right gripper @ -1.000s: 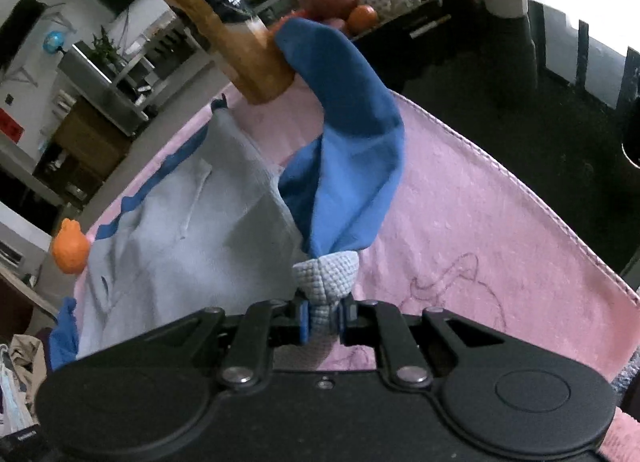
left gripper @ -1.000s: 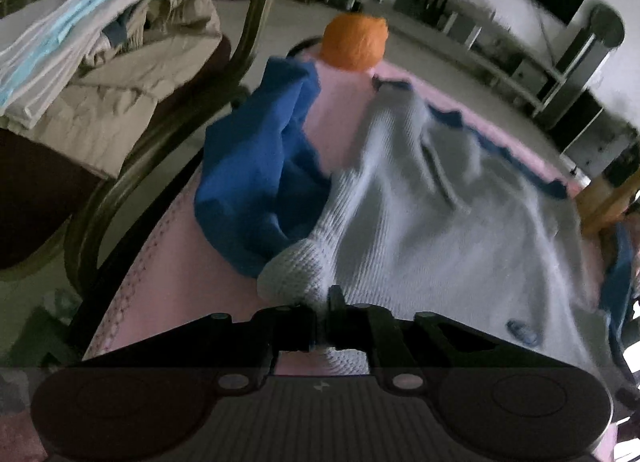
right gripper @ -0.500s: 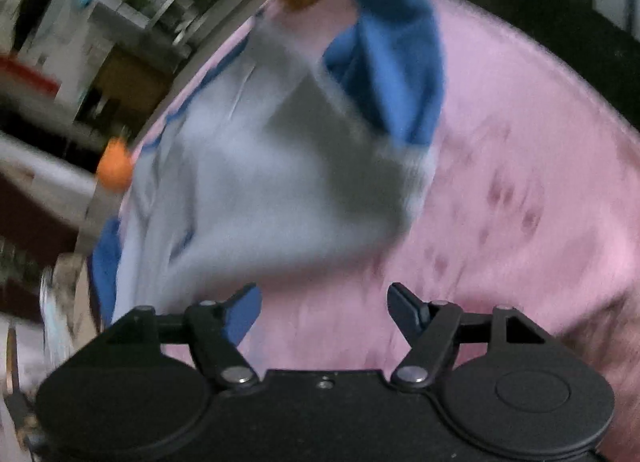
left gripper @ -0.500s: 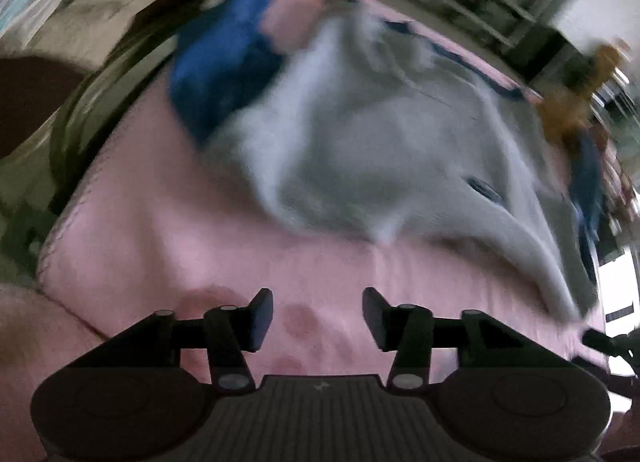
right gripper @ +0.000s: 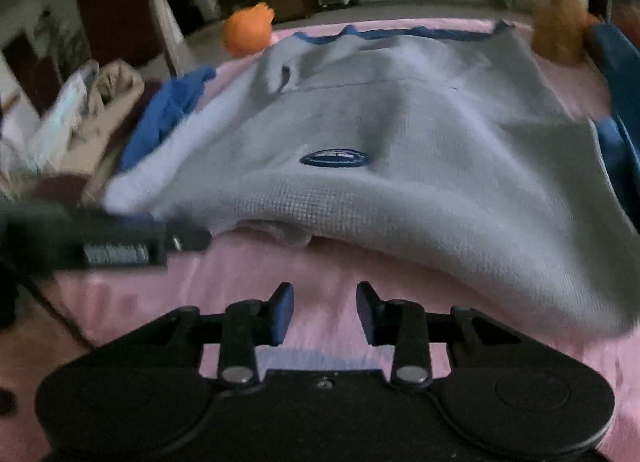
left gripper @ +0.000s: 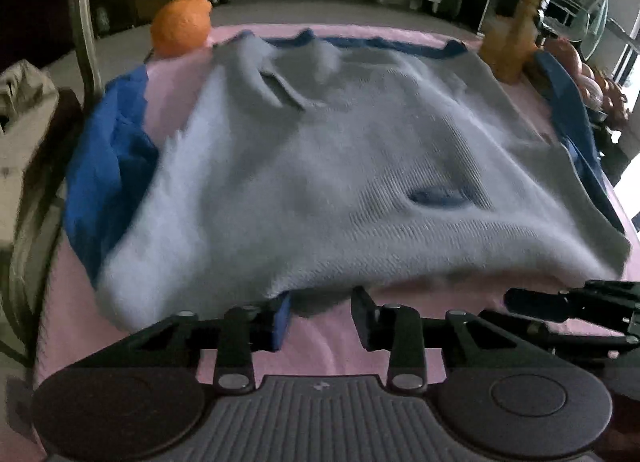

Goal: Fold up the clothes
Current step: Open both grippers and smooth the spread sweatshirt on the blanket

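The grey sweater [left gripper: 344, 165] before me was a knitted cloth, finely ribbed and matt, with a smooth, darker blue oval patch [right gripper: 334, 158] sewn on. Its blue sleeves [left gripper: 108, 165] looked a softer, flatter fabric. Under it lay a pink towel [right gripper: 332, 262], matt and slightly napped. My own 2 gripper bodies [left gripper: 320, 414] were black matt plastic, one ridged on top, with small shiny metal pivot pins [right gripper: 408, 374]. The orange fruit [left gripper: 182, 27] had a dimpled, dull skin. The chair frame [left gripper: 82, 17] beyond looked like smooth painted metal.
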Demonstrator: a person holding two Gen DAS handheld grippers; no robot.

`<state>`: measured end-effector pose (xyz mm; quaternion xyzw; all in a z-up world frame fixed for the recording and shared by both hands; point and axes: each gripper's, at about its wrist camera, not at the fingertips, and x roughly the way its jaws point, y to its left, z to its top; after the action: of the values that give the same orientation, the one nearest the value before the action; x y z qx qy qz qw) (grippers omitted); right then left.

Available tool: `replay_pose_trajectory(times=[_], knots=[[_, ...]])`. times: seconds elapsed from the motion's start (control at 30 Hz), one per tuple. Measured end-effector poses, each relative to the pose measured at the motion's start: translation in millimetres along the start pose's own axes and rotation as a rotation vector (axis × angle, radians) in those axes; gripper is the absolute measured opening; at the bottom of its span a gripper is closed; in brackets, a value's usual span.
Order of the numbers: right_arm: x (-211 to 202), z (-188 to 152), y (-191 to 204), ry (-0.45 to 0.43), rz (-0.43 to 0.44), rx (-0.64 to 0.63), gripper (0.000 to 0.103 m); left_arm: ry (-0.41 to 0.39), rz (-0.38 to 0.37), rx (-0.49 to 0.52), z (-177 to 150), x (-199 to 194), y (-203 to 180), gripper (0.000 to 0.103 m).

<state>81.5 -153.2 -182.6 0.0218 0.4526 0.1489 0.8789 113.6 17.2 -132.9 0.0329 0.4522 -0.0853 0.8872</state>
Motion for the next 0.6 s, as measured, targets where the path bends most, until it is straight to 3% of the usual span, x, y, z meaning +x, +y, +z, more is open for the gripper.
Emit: replay_pose_trajectory(times=[0.1,0.27,0.37,0.47,0.6], knots=[[3,21,-12,-0.065,-0.123,0.011,0.004,-0.056,0.041,0.05,21,1,2,0.023],[-5,76,-55,-0.175,-0.175,0.122,0.004,-0.137,0.131,0.155,65,25,-4,0.022],[19,98,-76,-0.115,-0.141,0.157,0.005,-0.125,0.148,0.169,84,59,-9,0.023],[49,96,-90,-0.042,-0.11,0.223,0.005,-0.066,0.161,0.146,80,92,-4,0.024],[28,97,-83,-0.111,-0.065,0.27,0.008,-0.136,0.15,0.084,81,51,10,0.028]])
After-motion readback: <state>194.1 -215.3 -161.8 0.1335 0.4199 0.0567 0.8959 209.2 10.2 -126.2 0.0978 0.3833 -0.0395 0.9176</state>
